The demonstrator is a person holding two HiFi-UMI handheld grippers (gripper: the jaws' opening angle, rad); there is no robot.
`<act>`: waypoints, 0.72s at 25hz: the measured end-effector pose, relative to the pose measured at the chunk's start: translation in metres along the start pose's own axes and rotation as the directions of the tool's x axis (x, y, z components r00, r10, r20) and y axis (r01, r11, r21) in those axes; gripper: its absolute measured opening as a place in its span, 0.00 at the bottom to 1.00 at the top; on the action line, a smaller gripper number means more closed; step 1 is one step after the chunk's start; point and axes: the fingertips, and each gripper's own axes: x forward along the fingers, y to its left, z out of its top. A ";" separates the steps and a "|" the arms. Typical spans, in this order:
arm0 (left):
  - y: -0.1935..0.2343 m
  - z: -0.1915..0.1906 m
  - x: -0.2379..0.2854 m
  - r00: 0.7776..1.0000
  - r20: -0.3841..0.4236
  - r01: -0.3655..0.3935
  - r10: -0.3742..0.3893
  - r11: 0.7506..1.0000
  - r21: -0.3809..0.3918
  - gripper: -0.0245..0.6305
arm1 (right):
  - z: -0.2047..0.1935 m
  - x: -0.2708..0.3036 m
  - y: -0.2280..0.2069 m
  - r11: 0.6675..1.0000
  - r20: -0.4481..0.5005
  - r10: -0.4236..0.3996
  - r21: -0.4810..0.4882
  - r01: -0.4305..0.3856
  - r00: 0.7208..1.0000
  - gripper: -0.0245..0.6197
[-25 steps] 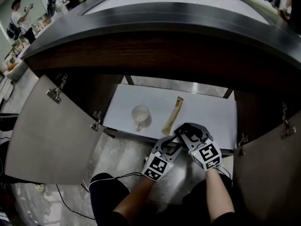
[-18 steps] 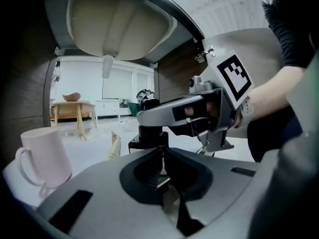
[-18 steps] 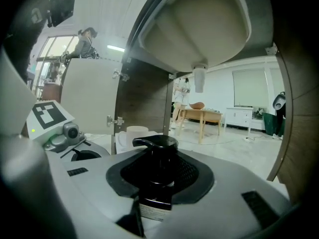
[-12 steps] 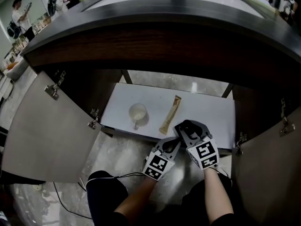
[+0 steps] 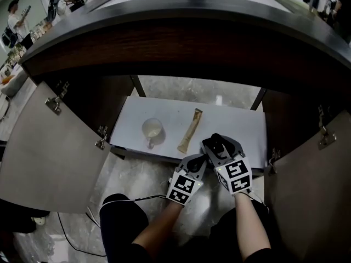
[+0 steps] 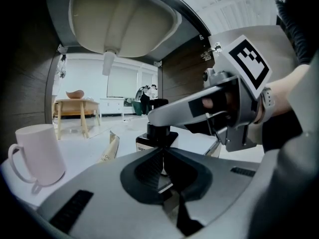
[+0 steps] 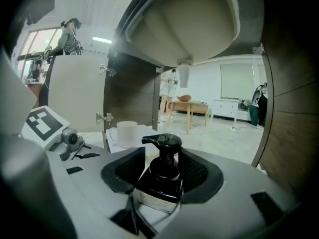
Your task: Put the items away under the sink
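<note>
- Right tongs released, jaws just widened around the bottle, which stands on the under-sink shelf.
- Left tongs clenched, empty, near the bottle.
- Mug and sachet sit farther left.

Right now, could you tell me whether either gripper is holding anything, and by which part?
Nothing is held. The left gripper is shut and empty. On the right gripper the jaws have just been opening; the pump bottle stands between them, ungripped.

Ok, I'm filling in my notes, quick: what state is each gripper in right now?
Left gripper: shut, nothing between its jaws.
Right gripper: open, jaws just been opening; the pump bottle stands between them, unpinched.
</note>
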 end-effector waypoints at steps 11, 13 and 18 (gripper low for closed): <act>-0.016 0.004 0.018 0.998 -0.017 0.054 -0.054 0.998 0.010 0.05 | -0.007 -0.020 -0.016 0.996 -0.059 -0.088 -0.015 0.088 0.994 0.34; -0.016 0.004 0.021 0.998 -0.015 0.060 -0.060 0.998 -0.003 0.05 | -0.009 -0.022 -0.017 0.995 -0.076 -0.097 -0.010 0.097 0.992 0.34; -0.015 0.003 0.027 0.996 -0.017 0.083 -0.083 0.996 -0.018 0.05 | -0.011 -0.024 -0.005 0.999 -0.099 -0.041 0.004 0.041 0.994 0.34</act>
